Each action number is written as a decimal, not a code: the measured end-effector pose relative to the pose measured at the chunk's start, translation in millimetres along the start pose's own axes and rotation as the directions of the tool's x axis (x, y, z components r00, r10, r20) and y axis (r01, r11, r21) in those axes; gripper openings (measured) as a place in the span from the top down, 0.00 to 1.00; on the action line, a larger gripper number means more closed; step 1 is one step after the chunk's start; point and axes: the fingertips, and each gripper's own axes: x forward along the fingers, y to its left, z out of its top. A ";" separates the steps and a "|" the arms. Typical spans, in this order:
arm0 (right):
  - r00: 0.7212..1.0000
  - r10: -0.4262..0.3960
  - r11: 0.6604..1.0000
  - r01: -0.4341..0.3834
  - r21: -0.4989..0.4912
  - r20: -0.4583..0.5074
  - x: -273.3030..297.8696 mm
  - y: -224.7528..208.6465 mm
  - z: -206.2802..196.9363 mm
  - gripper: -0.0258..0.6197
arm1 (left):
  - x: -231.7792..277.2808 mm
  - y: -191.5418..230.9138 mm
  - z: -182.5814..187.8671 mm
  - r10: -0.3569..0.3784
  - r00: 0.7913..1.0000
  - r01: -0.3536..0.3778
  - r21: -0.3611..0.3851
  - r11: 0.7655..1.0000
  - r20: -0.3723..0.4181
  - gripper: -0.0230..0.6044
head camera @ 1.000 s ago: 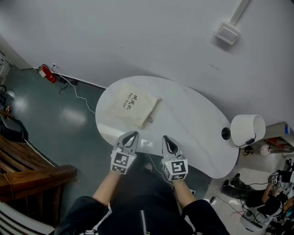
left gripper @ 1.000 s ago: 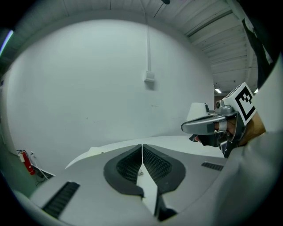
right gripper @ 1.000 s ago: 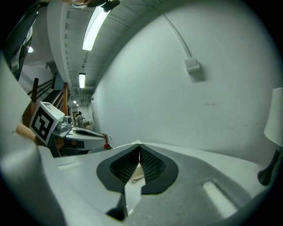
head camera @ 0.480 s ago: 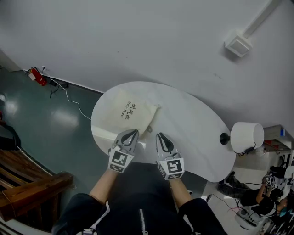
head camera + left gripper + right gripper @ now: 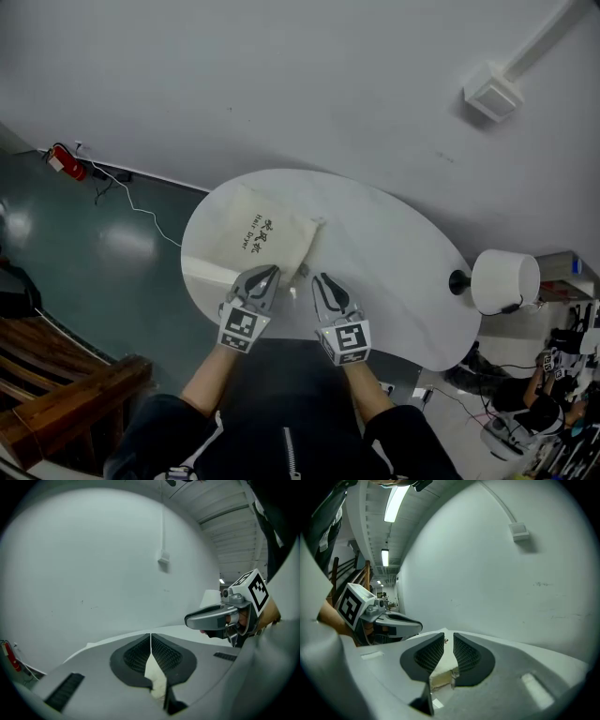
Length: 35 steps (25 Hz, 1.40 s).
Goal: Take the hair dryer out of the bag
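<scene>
A cream cloth bag (image 5: 258, 236) with dark print lies on the left part of the white table (image 5: 394, 262). No hair dryer shows outside it. My left gripper (image 5: 266, 273) hovers at the bag's near edge, shut with nothing in it; its closed tips (image 5: 150, 636) frame a sliver of the bag (image 5: 155, 679). My right gripper (image 5: 318, 278) is beside it near the bag's near right corner. Its jaws are opening, with a narrow gap at the tips (image 5: 447, 638). The bag (image 5: 442, 671) shows through that gap, and the pads do not press on it.
A white lamp shade (image 5: 504, 279) on a dark base stands at the table's right end. A grey wall rises behind the table. A red object (image 5: 62, 159) with a cable lies on the green floor at left, and wooden furniture (image 5: 66, 389) stands lower left.
Both grippers have moved forward over the table's near edge towards the bag, staying side by side.
</scene>
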 end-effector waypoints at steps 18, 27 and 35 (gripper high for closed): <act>0.975 0.078 0.982 -0.111 -0.152 -0.207 40.5 -14.8 -50.4 0.79 | 23.3 31.2 -11.8 0.028 0.997 -0.030 -0.022 0.999 -0.066 0.94; 0.941 0.132 0.957 -0.203 -0.206 -0.311 55.1 -9.6 -77.4 0.75 | 29.1 34.5 -16.9 0.011 0.996 -0.013 -0.018 1.000 -0.087 0.94; 0.874 0.164 0.920 -0.303 -0.249 -0.458 73.6 -7.9 -123.5 0.70 | 25.0 42.3 -21.5 0.027 0.995 -0.029 -0.022 0.999 -0.100 0.94</act>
